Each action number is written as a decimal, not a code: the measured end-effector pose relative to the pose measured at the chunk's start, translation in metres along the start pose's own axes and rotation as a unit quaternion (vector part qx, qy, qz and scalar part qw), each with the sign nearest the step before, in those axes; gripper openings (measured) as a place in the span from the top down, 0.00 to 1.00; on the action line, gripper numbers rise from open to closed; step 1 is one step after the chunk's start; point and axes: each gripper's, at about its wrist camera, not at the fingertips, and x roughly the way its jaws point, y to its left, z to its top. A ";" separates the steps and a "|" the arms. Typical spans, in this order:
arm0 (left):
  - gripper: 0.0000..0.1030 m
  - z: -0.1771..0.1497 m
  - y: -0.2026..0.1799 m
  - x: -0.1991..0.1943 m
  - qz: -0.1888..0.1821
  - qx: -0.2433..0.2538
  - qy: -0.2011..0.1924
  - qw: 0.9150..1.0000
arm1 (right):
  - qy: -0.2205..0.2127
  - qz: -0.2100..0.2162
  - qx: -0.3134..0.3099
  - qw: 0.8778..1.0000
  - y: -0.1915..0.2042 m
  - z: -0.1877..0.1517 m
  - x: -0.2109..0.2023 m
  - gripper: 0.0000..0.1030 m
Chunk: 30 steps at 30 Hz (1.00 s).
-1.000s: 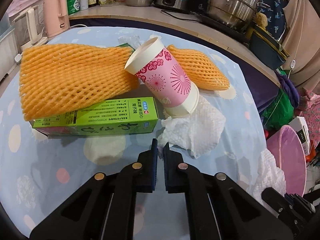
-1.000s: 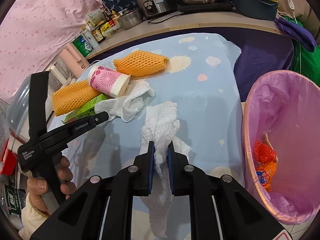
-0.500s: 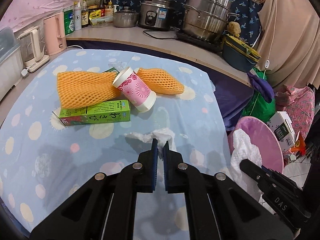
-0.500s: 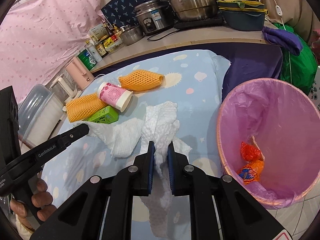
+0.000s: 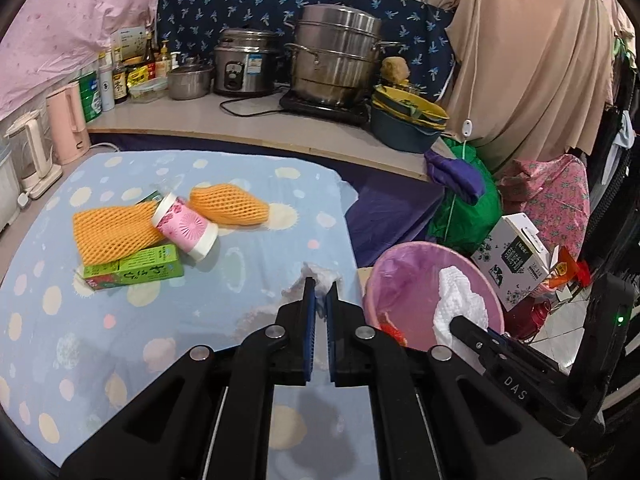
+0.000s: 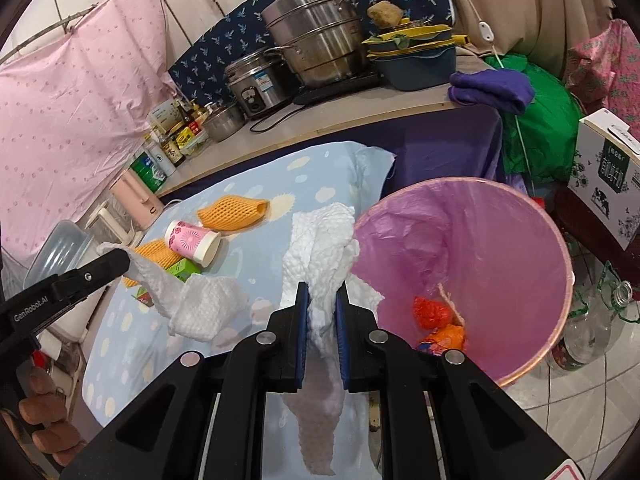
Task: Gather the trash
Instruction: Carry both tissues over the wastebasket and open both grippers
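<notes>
My right gripper [image 6: 322, 292] is shut on a white paper towel [image 6: 320, 240] and holds it beside the rim of the pink-lined trash bin [image 6: 520, 208]; it also shows in the left wrist view [image 5: 460, 300] over the bin [image 5: 400, 252]. My left gripper [image 5: 320, 286] is shut on a second white paper towel [image 5: 322, 272], which hangs from it in the right wrist view [image 6: 200, 300]. On the blue spotted tablecloth [image 5: 140, 320] lie a pink paper cup [image 5: 184, 226], two orange foam nets [image 5: 116, 230] [image 5: 230, 208] and a green carton [image 5: 136, 268].
The bin holds orange and red wrappers [image 6: 440, 320]. A counter behind carries steel pots [image 5: 336, 60], a rice cooker [image 5: 244, 66], bottles and a pink kettle [image 5: 68, 120]. A printed carton box [image 5: 516, 264] and a green bag [image 5: 468, 204] stand right of the bin.
Both grippers have lifted and pulled back from the table toward the bin, each carrying its paper towel. The left towel has come off the table; the right towel now hangs at the bin's rim.
</notes>
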 end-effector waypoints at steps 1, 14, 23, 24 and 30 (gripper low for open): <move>0.96 0.004 -0.010 0.000 -0.006 0.007 -0.004 1.000 | -0.005 -0.003 0.006 1.000 -0.007 0.002 -0.003 0.88; 0.96 0.031 -0.090 0.029 -0.069 0.045 -0.006 0.997 | -0.023 -0.045 0.044 0.998 -0.063 0.015 -0.012 0.87; 0.96 0.027 -0.113 0.062 -0.067 0.059 0.019 0.996 | -0.023 -0.056 0.055 0.997 -0.079 0.021 -0.005 0.87; 0.96 0.027 -0.114 0.066 -0.066 0.059 0.023 0.996 | -0.022 -0.057 0.056 0.997 -0.080 0.021 -0.003 0.86; 0.95 0.022 -0.117 0.083 -0.060 0.064 0.037 0.995 | -0.023 -0.069 0.060 0.996 -0.086 0.025 0.004 0.82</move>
